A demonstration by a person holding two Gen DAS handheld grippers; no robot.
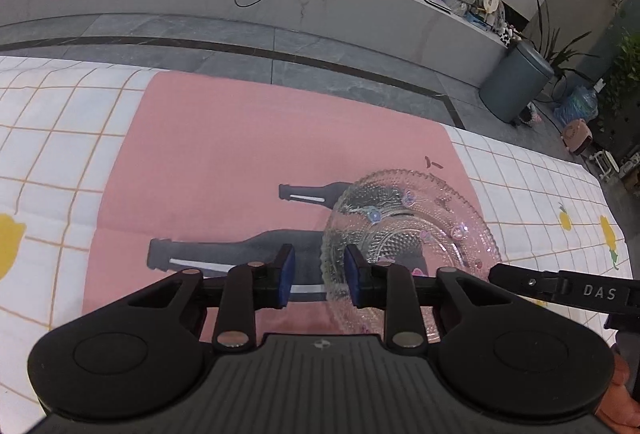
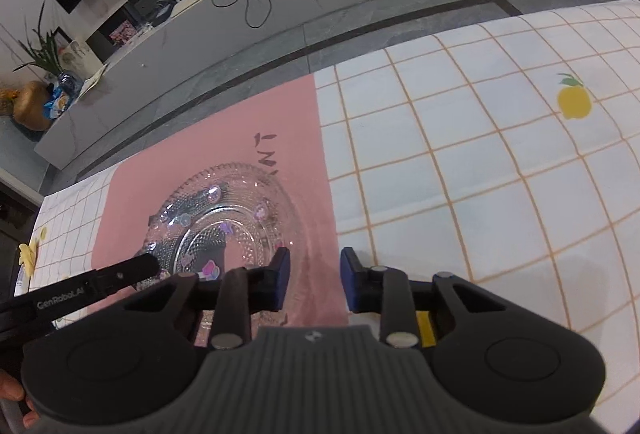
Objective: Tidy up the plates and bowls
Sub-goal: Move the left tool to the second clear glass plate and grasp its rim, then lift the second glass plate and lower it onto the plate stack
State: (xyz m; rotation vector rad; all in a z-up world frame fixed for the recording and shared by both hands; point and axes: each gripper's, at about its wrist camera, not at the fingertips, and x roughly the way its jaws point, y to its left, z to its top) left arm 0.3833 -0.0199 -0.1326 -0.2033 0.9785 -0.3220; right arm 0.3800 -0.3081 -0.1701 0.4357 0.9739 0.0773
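1. A clear glass plate (image 1: 408, 234) with a beaded pattern lies flat on a pink mat (image 1: 224, 154).
2. The left gripper (image 1: 319, 276), jaws spread and empty, straddles the plate's near-left rim; the plate lies toward two o'clock.
3. The right gripper (image 2: 313, 280), jaws spread and empty, sits at the plate's right edge; the plate lies toward ten o'clock.
4. Both look about equally near.
5. A checked tablecloth (image 2: 460, 154) surrounds the mat.

**Both grippers open, side by side**

The left gripper (image 1: 319, 270) points forward with its jaws parted, nothing between the blue pads (image 1: 289, 266). The right gripper (image 2: 314, 276) is likewise spread and empty. Each gripper's finger reaches into the other's view from the side, so the two sit close together.
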